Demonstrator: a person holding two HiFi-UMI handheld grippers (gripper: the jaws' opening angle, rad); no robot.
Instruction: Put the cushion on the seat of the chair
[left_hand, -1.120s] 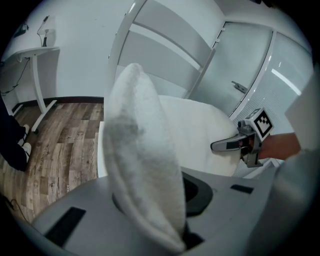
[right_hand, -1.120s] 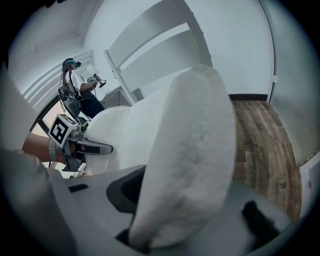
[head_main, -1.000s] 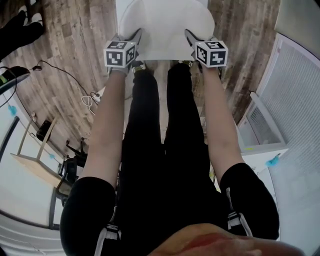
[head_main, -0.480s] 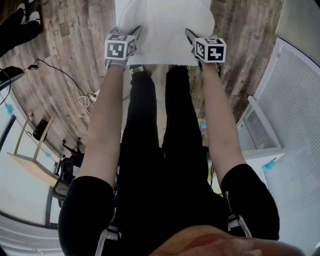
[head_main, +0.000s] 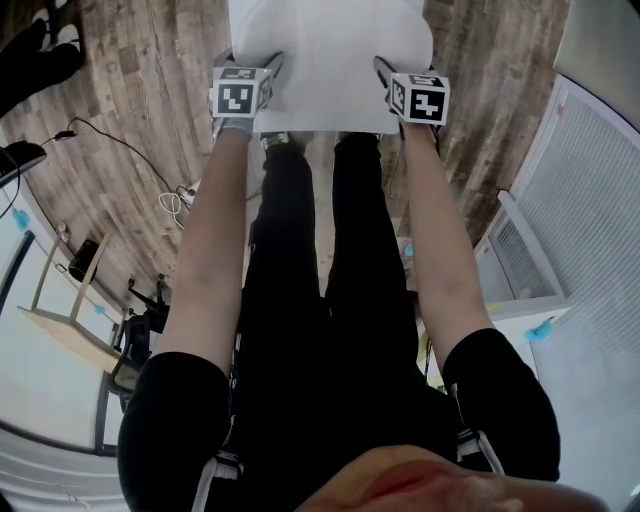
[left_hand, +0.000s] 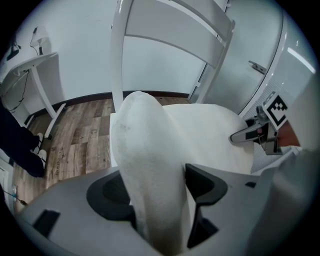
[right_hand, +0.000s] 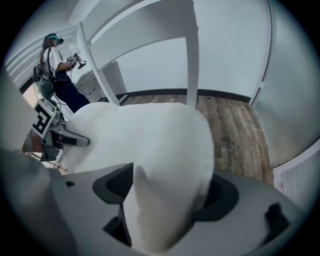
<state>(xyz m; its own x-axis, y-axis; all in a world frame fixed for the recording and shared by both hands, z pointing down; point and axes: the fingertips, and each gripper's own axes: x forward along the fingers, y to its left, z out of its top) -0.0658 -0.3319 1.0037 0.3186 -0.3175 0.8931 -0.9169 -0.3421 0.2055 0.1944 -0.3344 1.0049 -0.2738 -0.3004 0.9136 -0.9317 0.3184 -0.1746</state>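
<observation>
The fingers (left_hand: 107, 192) of my left gripper (left_hand: 157, 195) are opening. The near-left corner of the white cushion (left_hand: 150, 150) stands between them as a plump fold that fills the gap and brushes both sides, though I see no real squeeze on it. The right gripper (right_hand: 167, 192) reads the same: its fingers (right_hand: 222, 195) are opening to their widest, with the near-right corner of the cushion bulging up between them and spilling over the outer one. From each pair of fingers the cushion spreads away ahead, broad and fairly flat, and bridges across to the other gripper, whose tips sit at the opposite near corner with the marker cube (left_hand: 275, 107) just behind them. Straight beyond the cushion, past its far edge, rise the white uprights and slats of the chair (left_hand: 175, 25), so the cushion lies in front of the backrest where the seat is. It covers what is beneath it, and I cannot see the seat surface itself. In the head view both grippers point steeply down at the cushion's near edge, with my bare forearms behind them and black trousers (head_main: 320, 300) between. Outward of the fingers on both sides runs the wooden floor (head_main: 150, 120), and a person (right_hand: 55, 65) stands well beyond the chair.
</observation>
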